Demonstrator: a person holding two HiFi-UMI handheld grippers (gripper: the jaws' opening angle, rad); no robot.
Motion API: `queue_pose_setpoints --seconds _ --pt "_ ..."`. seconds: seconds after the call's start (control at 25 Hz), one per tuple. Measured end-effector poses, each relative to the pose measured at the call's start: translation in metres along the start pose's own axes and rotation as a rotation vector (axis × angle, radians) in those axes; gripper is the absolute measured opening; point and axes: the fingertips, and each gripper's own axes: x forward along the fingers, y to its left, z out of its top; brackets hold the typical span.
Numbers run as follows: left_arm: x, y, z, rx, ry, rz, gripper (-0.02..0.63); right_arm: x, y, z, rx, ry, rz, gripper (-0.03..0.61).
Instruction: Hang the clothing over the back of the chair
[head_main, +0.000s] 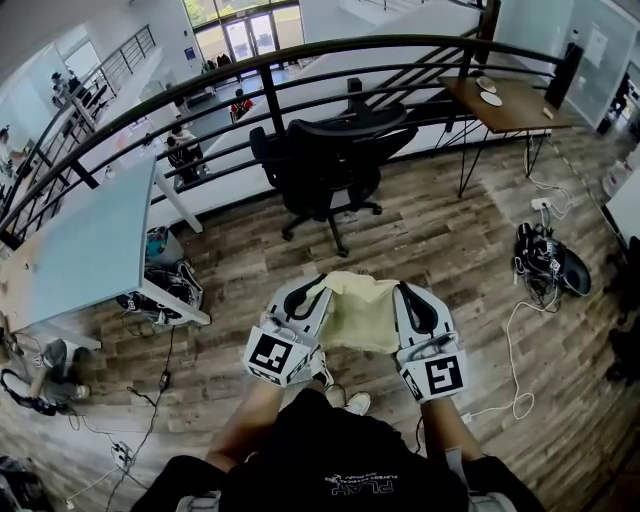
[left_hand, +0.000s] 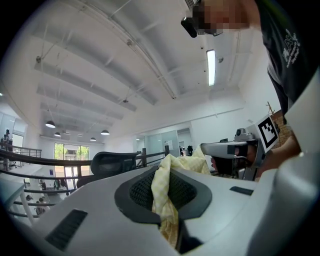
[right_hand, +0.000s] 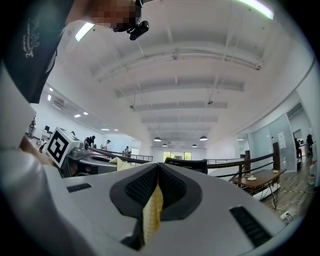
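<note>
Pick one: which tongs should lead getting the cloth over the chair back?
Left, barely. The left tongs and right tongs are both shut on the cloth, which is stretched between them. The chair stands ahead, lined up slightly nearer the left side in the head view. Realistically both move together.

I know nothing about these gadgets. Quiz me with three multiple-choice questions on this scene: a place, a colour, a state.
1. Where is the chair? A) by the railing, ahead of the person B) behind the person C) at the person's feet
2. What colour is the clothing? A) red B) pale yellow C) navy
3. How are the left gripper and right gripper? A) both open B) one shut C) both shut on the clothing
Answers: A, beside the railing; B, pale yellow in every view; C, fabric is pinched between each gripper's jaws.
</note>
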Motion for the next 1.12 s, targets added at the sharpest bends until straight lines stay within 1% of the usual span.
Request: queue_pose_setpoints --seconds 0.16,0.32,0.52,0.68,0.84,1.12 --pt "0.014 0.012 -0.001 -0.012 -0.012 -0.010 0.040 0.014 -0.011 -0.001 -0.008 0.014 -0.024 0.021" --pt "0.032 0.026 0.002 -0.018 -0.032 -0.028 0.040 0.033 -0.022 0.002 -0.021 0.002 -0.038 0.021" --pt "0.054 0.051 0.000 -0.013 -0.033 -0.051 0.040 0.063 -0.036 0.001 -0.021 -0.009 -0.066 0.021" --pt "0.073 0.074 0.000 -0.006 -0.029 -0.063 0.040 0.090 -0.045 -0.005 -0.014 0.004 -0.075 0.021" --pt "0.090 0.095 -0.008 0.005 -0.019 -0.078 0.040 0.112 -0.057 -0.013 -0.007 0.009 -0.097 0.021" --pt "0.111 0.126 -0.008 0.001 -0.032 -0.101 0.040 0.144 -0.067 -0.016 -0.005 0.003 -0.127 0.022"
